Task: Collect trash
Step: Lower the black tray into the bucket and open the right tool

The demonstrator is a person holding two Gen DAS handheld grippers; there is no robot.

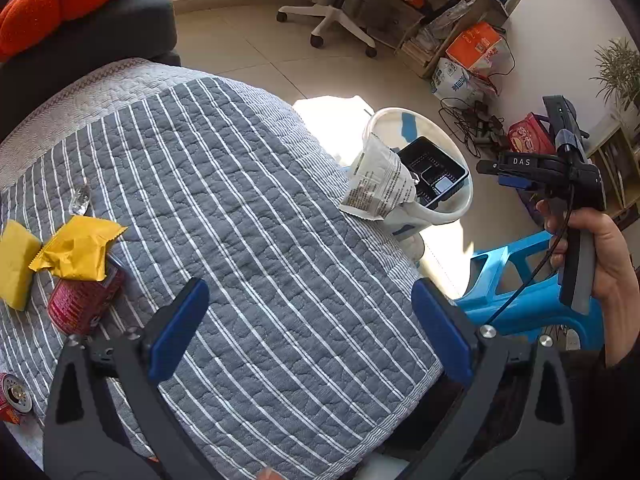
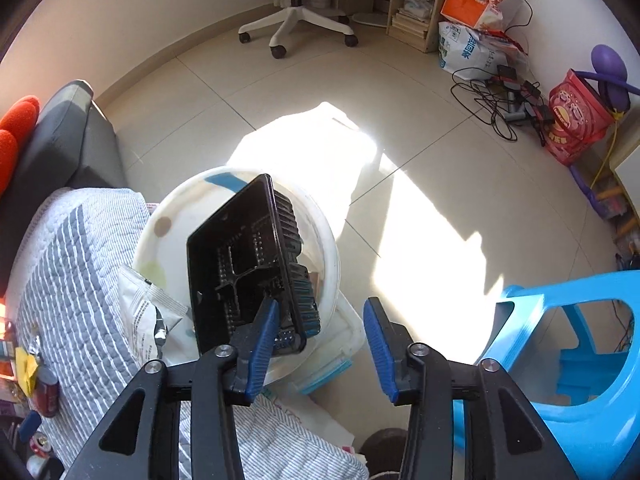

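left gripper (image 1: 310,330): jaws wide, empty, over striped quilt (image 1: 248,184) | red can (image 1: 82,300), yellow wrappers (image 1: 78,254) left of it | right gripper (image 2: 320,340): jaws apart, empty | black plastic tray (image 2: 244,268) in white bucket (image 2: 160,224), touching its left finger

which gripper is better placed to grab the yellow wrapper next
Left. The left gripper is open over the striped blanket, with the yellow wrapper near its left finger. The right gripper is open over the white bucket beside the black tray.
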